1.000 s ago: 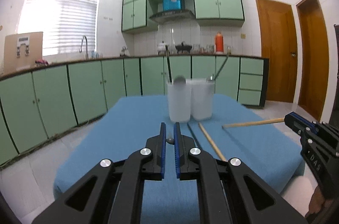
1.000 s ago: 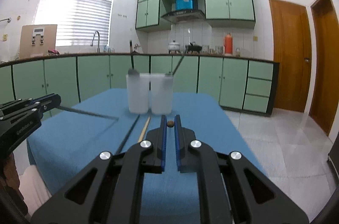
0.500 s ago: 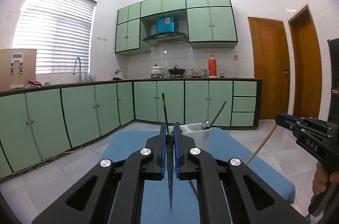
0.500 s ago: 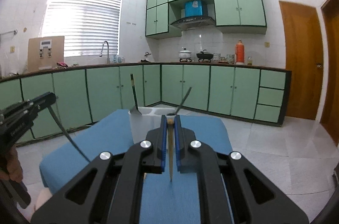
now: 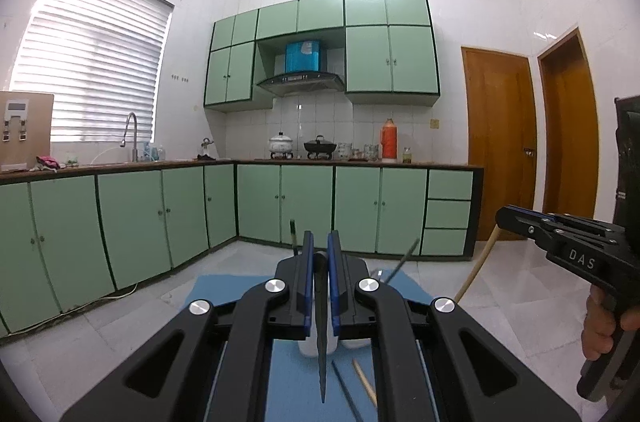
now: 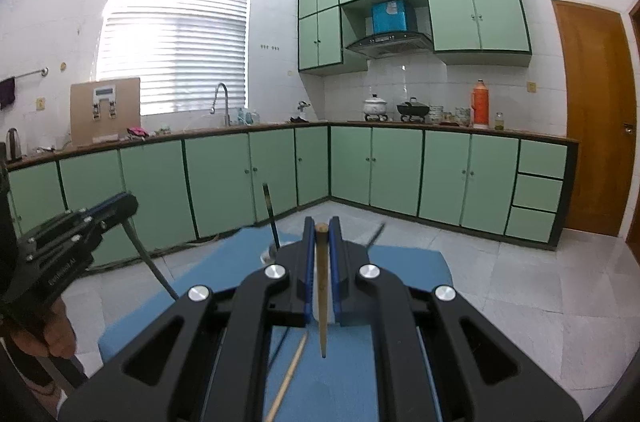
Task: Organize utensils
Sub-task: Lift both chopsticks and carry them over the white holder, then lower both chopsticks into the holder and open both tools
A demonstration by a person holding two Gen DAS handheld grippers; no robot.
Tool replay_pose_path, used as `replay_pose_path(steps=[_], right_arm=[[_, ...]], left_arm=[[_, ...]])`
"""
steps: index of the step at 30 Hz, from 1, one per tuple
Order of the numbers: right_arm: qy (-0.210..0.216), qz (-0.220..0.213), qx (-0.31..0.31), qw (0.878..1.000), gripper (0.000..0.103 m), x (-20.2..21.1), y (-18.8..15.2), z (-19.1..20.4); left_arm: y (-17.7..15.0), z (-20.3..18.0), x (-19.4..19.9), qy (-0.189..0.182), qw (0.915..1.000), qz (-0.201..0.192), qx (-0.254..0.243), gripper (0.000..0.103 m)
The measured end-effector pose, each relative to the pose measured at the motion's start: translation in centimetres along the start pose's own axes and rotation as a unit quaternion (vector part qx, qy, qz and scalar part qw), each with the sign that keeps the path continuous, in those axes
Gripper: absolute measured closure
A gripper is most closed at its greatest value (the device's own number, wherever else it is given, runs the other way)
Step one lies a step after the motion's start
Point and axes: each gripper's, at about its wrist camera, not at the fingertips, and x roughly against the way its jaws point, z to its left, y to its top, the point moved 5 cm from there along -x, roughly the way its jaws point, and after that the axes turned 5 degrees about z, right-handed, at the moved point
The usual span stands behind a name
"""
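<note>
Left gripper (image 5: 319, 258) clamps dark chopstick (image 5: 322, 338) | right gripper (image 6: 321, 242) clamps tan wooden chopstick (image 6: 321, 294)

Both wrist views are aimed level across the blue table (image 5: 224, 286) (image 6: 400, 262) toward the green cabinets (image 5: 304, 206) (image 6: 396, 170), from near its front edge. The stove corner is shared; each opposite gripper is caught at the frame edge.
</note>
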Motion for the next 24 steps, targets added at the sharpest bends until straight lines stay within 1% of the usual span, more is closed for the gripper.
replay_pose_path(steps=[6, 9, 13, 16, 19, 24], right_arm=[[0.009, -0.032, 0.002, 0.999, 0.097, -0.6, 5.0, -0.3], [0.009, -0.042, 0.002, 0.999, 0.097, -1.8, 7.6, -0.9], [0.005, -0.042, 0.004, 0.999, 0.097, -4.4, 9.8, -1.4], [-0.004, -0.033, 0.003, 0.999, 0.097, -7.0, 10.3, -1.9], [-0.005, -0.018, -0.008, 1.000, 0.097, -9.9, 9.8, -2.4], [-0.011, 0.011, -0.015, 1.000, 0.097, -14.3, 7.6, -2.7]], left_arm=[[4.4, -0.3, -1.1, -0.007, 0.9992, -0.040, -0.002, 0.096], [6.6, -0.8, -2.7, -0.005, 0.9985, -0.054, -0.011, 0.096], [8.8, -1.0, -6.0, 0.001, 0.9978, -0.065, -0.012, 0.096], [9.4, -0.9, -8.5, 0.003, 0.9979, -0.064, -0.007, 0.096], [9.1, -0.9, -11.5, 0.009, 0.9984, -0.055, -0.007, 0.096], [6.9, -0.4, -16.1, 0.015, 0.9995, -0.026, -0.009, 0.096]])
